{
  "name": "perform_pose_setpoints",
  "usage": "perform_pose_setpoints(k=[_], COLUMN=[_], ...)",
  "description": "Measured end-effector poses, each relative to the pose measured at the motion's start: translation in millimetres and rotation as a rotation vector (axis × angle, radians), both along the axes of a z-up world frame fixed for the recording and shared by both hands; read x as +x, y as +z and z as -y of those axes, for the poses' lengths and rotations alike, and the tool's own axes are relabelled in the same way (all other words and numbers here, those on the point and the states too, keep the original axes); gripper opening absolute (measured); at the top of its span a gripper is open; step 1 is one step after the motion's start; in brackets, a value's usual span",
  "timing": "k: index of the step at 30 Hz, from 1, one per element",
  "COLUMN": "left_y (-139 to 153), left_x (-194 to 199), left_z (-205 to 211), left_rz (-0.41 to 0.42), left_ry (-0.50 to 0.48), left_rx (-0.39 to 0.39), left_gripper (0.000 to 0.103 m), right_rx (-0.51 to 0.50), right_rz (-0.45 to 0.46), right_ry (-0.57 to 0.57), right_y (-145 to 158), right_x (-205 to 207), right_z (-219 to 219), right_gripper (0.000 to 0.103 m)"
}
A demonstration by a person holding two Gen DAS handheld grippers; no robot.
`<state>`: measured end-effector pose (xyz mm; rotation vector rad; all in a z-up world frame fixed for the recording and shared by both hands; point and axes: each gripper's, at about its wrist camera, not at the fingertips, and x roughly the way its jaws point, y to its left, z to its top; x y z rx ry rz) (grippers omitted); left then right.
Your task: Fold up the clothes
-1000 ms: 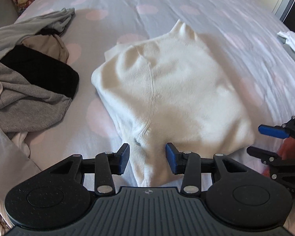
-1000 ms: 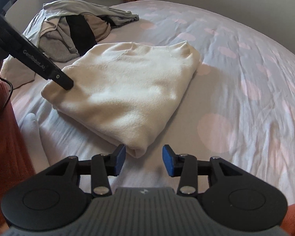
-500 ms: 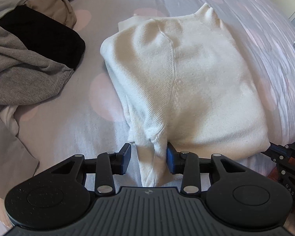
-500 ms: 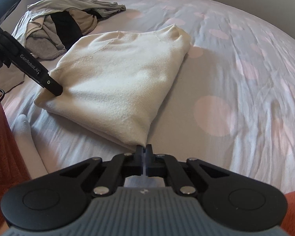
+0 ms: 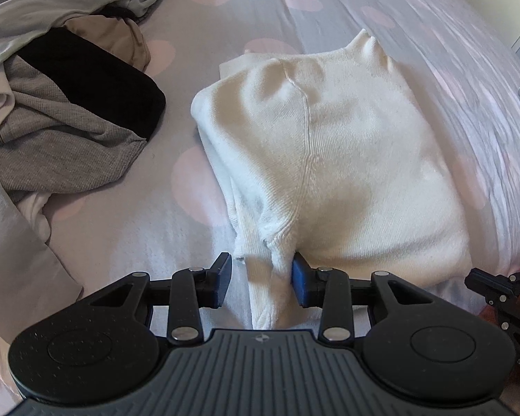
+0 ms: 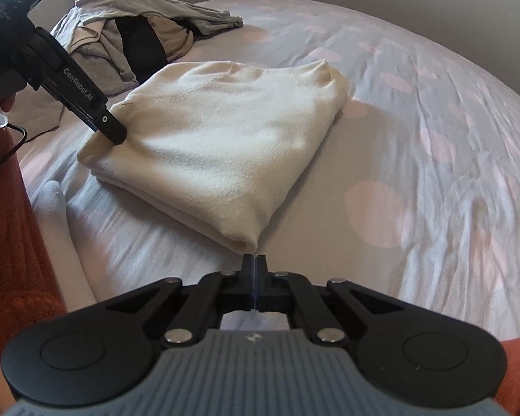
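With the cream sweater (image 5: 329, 159) lying part-folded mid-frame on the bed (image 6: 433, 173), its near edge should be pinched fully by the wide-open, empty left gripper (image 5: 261, 282), while the right gripper (image 6: 255, 277), fully closed at the corner, apparently holds nothing.

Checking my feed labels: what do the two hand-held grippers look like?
Both match: matte black linkage arms with silver rivets, round black side discs, a ribbed grey base, blue pads. The left hand-held gripper shows its pads clearly; the right hand-held gripper shows little of them. From the right wrist view, the left unit's black body carries white "GenRobot.AI" lettering and a thin black cable.
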<state>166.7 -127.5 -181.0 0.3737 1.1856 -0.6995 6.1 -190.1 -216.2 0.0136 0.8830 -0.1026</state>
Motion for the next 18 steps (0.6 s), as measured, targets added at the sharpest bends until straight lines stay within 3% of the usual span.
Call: perform_pose_setpoints(k=[8,12,15,18], left_y=[19.4,27.5,30.3,32.7], left_x=[10.7,16.0,21.6,25.4], left_z=[-29.5,-43.1,-54.7,-60.9], left_rz=[-0.009,-0.008,-0.044,-0.062], left_ry=[0.138,0.199,0.237,0.263], left_rx=[-0.210,-0.328,-0.436,-0.496], left_gripper=[0.036,0.036,0.043,0.047], right_rx=[0.031,0.053,0.077,0.127], right_rz=[0.122,0.174,0.198,0.209], right_ry=[0.010,-0.001,-0.019,-0.064], right_y=[12.7,20.4,24.9,27.8], right_x=[-8.0,-9.5,-8.4,-5.3], right_z=[2.4,5.4,9.6,19.2], right_gripper=[0.013,0.036,0.044,0.053])
